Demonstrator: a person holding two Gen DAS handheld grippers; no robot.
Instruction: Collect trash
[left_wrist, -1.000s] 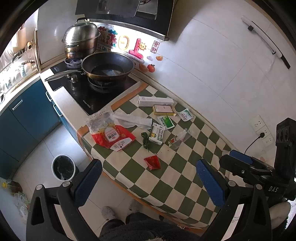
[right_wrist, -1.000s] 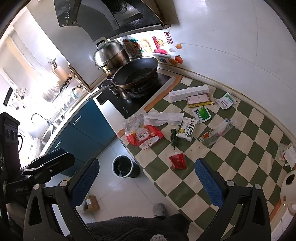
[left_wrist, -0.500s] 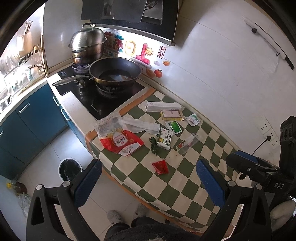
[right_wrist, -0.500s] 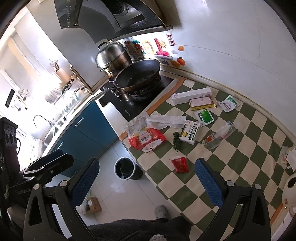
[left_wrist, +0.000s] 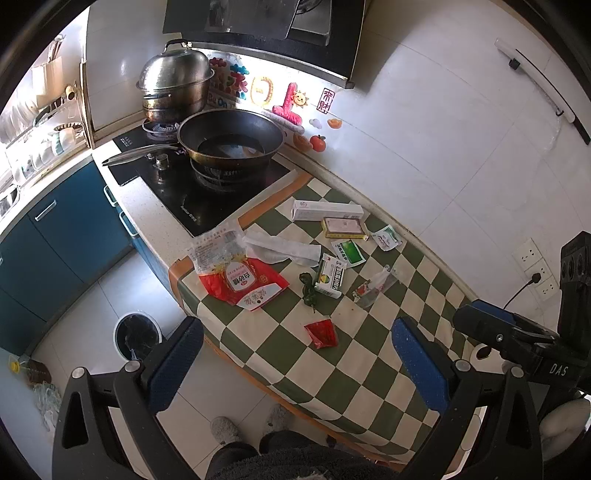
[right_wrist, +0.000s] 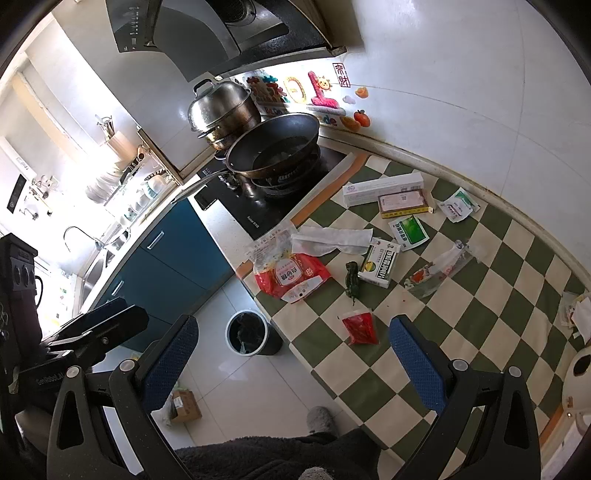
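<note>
Both grippers (left_wrist: 297, 363) (right_wrist: 293, 362) wide apart, empty.

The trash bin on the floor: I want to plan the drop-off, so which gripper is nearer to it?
Left, probably. The left gripper hangs just beside the trash bin; the right gripper is farther along the checkered table, with the left one between it and the bin.

Wrapper print (left_wrist: 247, 282) too small to read, bin (right_wrist: 246, 333) contents dark, unclear
</note>
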